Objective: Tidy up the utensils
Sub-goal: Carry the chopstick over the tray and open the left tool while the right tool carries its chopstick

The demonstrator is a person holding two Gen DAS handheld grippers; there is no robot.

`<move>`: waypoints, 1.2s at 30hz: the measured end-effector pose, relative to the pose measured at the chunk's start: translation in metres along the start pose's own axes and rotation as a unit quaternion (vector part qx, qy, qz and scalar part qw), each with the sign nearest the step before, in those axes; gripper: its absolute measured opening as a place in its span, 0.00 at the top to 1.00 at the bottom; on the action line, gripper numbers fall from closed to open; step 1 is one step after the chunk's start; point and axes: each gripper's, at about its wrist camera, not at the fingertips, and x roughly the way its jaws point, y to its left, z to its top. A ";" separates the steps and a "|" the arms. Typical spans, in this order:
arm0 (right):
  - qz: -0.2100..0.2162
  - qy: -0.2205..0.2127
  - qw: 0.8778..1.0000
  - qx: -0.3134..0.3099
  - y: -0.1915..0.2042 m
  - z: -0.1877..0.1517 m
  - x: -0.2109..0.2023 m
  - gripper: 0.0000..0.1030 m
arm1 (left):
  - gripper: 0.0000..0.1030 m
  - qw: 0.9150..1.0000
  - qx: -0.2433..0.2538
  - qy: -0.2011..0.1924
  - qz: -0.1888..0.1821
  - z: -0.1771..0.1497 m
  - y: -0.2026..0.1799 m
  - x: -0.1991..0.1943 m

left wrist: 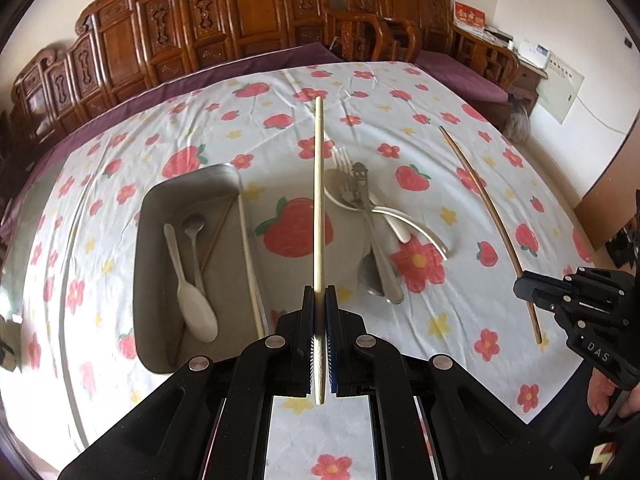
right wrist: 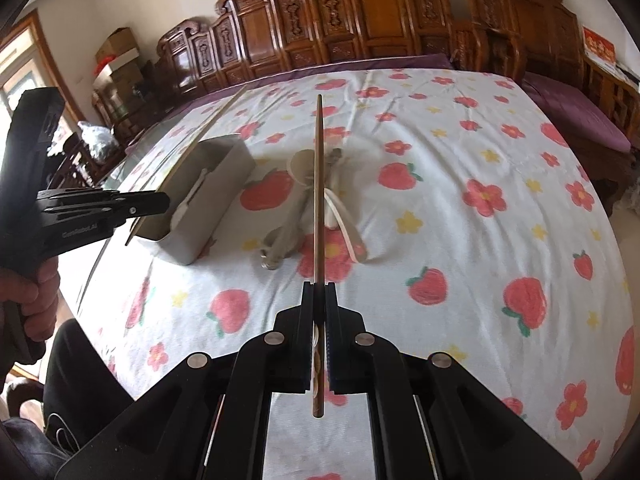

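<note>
Pinching one chopstick each, left claw (left wrist: 319, 294) pale chopstick (left wrist: 319, 200), right claw (right wrist: 319, 290) brown chopstick (right wrist: 319, 192).

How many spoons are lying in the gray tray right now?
2: a white spoon toward the left side of the tray, and a metal spoon right beside it. The tray shows fully; none seems hidden.

— What lay in the grey tray (left wrist: 152, 216)?
— A white spoon (left wrist: 188, 288) and a metal spoon (left wrist: 195, 232).
— And outside it?
— Forks and spoons (left wrist: 368, 216) were heaped on the cloth; two chopsticks, pale (left wrist: 319, 200) and brown (left wrist: 484, 208), were held aloft.
</note>
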 end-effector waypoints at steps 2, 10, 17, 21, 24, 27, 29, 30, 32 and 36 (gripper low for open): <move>0.003 -0.002 1.000 -0.005 0.009 0.002 0.001 0.94 | 0.96 1.000 -0.006 -0.003 0.000 -0.003 0.008 -0.001; 0.017 0.011 0.999 -0.031 0.046 0.011 0.016 0.94 | 0.96 0.999 -0.048 -0.014 0.014 -0.015 0.058 -0.005; 0.021 0.011 0.999 -0.042 0.073 0.029 0.029 0.94 | 0.96 0.996 -0.080 -0.018 0.026 -0.019 0.103 -0.004; 0.012 0.012 0.999 -0.041 0.076 0.042 0.038 0.94 | 0.96 0.995 -0.098 -0.015 0.027 -0.021 0.123 0.001; 0.007 0.016 0.999 -0.045 0.078 0.050 0.043 0.94 | 0.96 0.994 -0.105 -0.012 0.025 -0.023 0.132 0.005; 0.006 0.017 0.999 -0.044 0.082 0.056 0.046 0.94 | 0.96 0.994 -0.110 -0.009 0.021 -0.025 0.138 0.010; 0.004 0.018 0.999 -0.047 0.086 0.060 0.048 0.94 | 0.96 0.994 -0.112 -0.007 0.015 -0.026 0.138 0.013; 0.003 0.018 0.999 -0.048 0.088 0.061 0.049 0.94 | 0.96 0.994 -0.112 -0.005 0.012 -0.026 0.139 0.015; 0.003 0.020 0.998 -0.051 0.093 0.064 0.051 0.94 | 0.96 0.994 -0.112 -0.001 0.009 -0.026 0.138 0.019; 0.005 0.021 0.998 -0.055 0.104 0.071 0.055 0.94 | 0.96 0.993 -0.115 0.007 0.006 -0.025 0.138 0.028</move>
